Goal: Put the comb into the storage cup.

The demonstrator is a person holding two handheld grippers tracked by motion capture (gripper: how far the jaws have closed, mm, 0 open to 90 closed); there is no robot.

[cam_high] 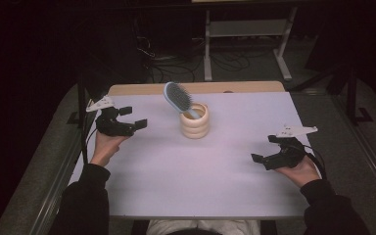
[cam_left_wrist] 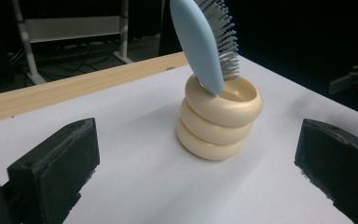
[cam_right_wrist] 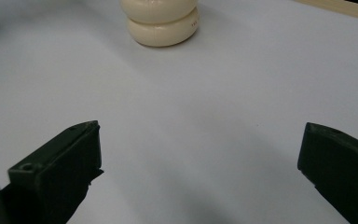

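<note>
Pale-blue plastic hairbrush [cam_high: 178, 97] stands in the cream ribbed ring-stacked holder [cam_high: 195, 121] at frame centre, seemingly placed; left gripper [cam_high: 133, 119] and right gripper [cam_high: 263, 153] hover wide open, empty, over the white bench [cam_high: 186, 171].

Right claw [cam_right_wrist: 200, 172] spread wide above white table [cam_right_wrist: 205, 107], cream holder [cam_right_wrist: 161, 21] beyond

Both forearms rest wide apart; the left gripper [cam_high: 133, 117] and right gripper [cam_high: 264, 151] gape empty (jaws pointing inward).

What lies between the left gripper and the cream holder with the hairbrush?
Nothing: the high view shows bare white table between left gripper and holder.
</note>
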